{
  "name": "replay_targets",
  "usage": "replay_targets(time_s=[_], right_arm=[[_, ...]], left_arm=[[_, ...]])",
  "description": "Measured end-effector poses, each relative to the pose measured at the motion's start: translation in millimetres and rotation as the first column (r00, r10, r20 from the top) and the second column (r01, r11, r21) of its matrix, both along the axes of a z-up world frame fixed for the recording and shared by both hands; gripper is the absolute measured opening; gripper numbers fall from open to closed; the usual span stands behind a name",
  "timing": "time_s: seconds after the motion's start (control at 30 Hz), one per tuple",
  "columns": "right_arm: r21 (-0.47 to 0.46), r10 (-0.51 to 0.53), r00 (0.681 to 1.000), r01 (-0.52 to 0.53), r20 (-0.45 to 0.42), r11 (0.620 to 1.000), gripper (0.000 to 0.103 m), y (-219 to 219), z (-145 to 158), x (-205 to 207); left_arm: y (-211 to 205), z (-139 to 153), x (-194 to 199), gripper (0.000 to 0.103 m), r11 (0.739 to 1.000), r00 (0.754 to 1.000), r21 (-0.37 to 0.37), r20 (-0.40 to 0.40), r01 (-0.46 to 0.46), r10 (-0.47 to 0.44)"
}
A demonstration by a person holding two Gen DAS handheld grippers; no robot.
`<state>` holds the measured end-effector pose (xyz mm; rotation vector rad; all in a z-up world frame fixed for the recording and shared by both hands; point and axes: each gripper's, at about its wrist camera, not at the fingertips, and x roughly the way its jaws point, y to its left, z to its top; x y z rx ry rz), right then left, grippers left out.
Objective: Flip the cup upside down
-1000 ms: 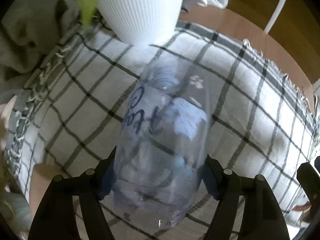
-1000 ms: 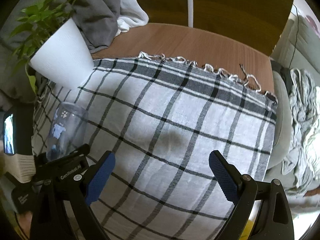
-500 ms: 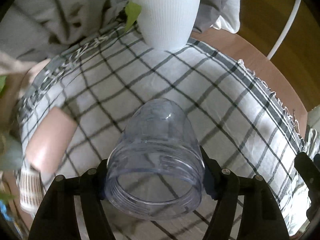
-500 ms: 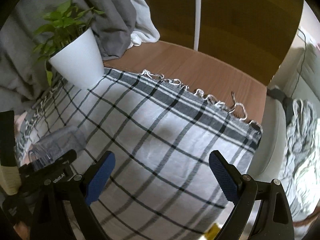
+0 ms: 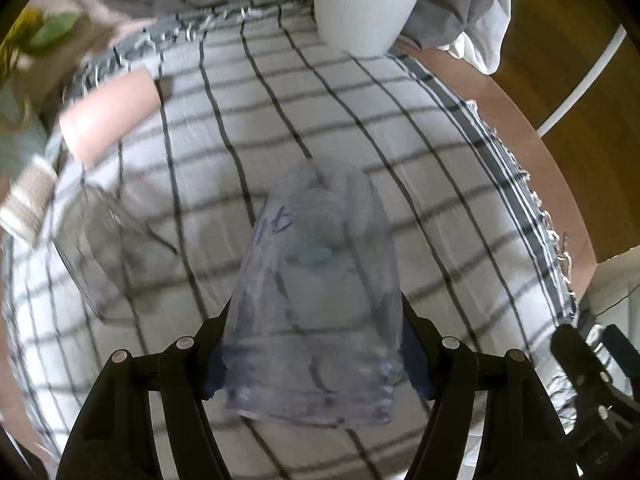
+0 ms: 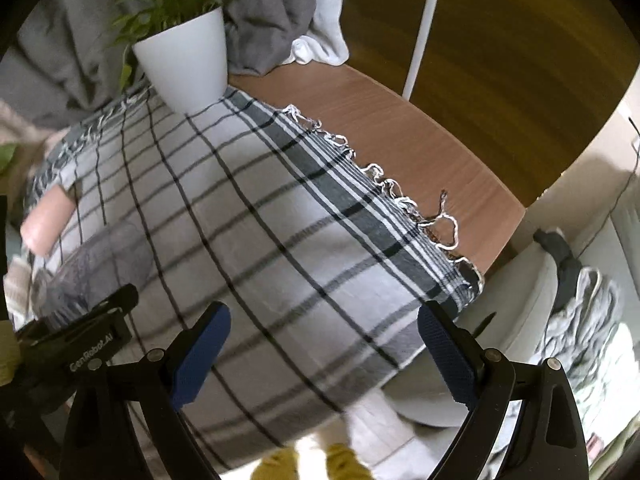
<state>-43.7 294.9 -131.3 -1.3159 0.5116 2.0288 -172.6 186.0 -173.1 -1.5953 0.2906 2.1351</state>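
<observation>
A clear plastic cup [image 5: 316,296] with blue print is clamped between the fingers of my left gripper [image 5: 316,356], held above the checked cloth [image 5: 240,120]. Its wide threaded rim is near the camera and its rounded closed end points away toward the cloth. The image is motion-blurred. In the right wrist view the cup [image 6: 100,264] shows at the left, with the left gripper's black body under it. My right gripper [image 6: 320,352] is open and empty, above the cloth's [image 6: 280,220] near edge.
A white plant pot [image 5: 360,4] [image 6: 184,64] stands at the cloth's far edge. Grey fabric [image 6: 260,8] hangs behind it. Bare wooden tabletop [image 6: 400,136] lies right of the cloth. A white pole [image 6: 420,24] rises behind. A pink patch [image 5: 108,116] shows at the left.
The left gripper has kept turning with the cup: its open mouth faced the camera half a second ago, now its side shows. The right gripper pulled back and stayed open.
</observation>
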Motion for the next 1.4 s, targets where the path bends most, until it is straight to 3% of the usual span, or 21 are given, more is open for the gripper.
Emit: replay_targets(time_s=[0.2,0.3,0.4,0.6,0.7,0.83,1.03,1.17,1.4], right_arm=[[-0.024,0.087,0.996,-0.086,0.029,0.996,0.095,-0.6,-10.0,4.9],[-0.021,0.107,0.994,-0.107,0.034,0.994,0.095,-1.2,-11.5,5.9],[-0.024,0.116,0.993,-0.115,0.034,0.993,0.095,-1.1,-11.4,7.4],[0.009,0.103,0.995,-0.103,0.005,0.995,0.095,-0.4,6.7,16.4],[0.041,0.112,0.993,-0.11,-0.046,0.993,0.095,-2.9,27.1,19.0],[0.06,0.162,0.979,-0.156,-0.125,0.986,0.095,-13.9,50.1,12.9],[0.001,0.256,0.946,-0.261,-0.197,0.965,0.095,-35.7,57.9,-14.6],[-0.035,0.304,0.93,-0.318,-0.208,0.948,0.095,-53.0,52.5,-36.2],[-0.107,0.341,0.925,-0.361,-0.168,0.927,0.095,-66.0,29.4,-77.4]], left_arm=[[1.7,-12.3,17.4,0.068,1.0,0.999,-0.004,0.042,-0.029,0.029],[4.3,-14.4,21.5,0.071,0.999,0.999,-0.037,0.025,-0.023,0.024],[3.6,-8.6,24.6,0.087,0.999,1.0,-0.029,-0.012,-0.027,0.027],[-6.4,11.8,31.6,0.089,0.999,0.996,-0.028,-0.077,-0.043,0.041],[-21.4,33.9,34.8,0.091,0.997,0.988,-0.02,-0.139,-0.072,0.069],[-48.6,65.5,37.6,0.101,0.993,0.964,-0.005,-0.242,-0.117,0.113],[-89.5,96.6,34.1,0.102,0.982,0.924,-0.001,-0.339,-0.188,0.177],[-110.4,97.0,29.4,0.102,0.971,0.908,-0.009,-0.358,-0.238,0.219],[-138.8,72.8,9.8,0.102,0.953,0.905,-0.036,-0.323,-0.302,0.275]])
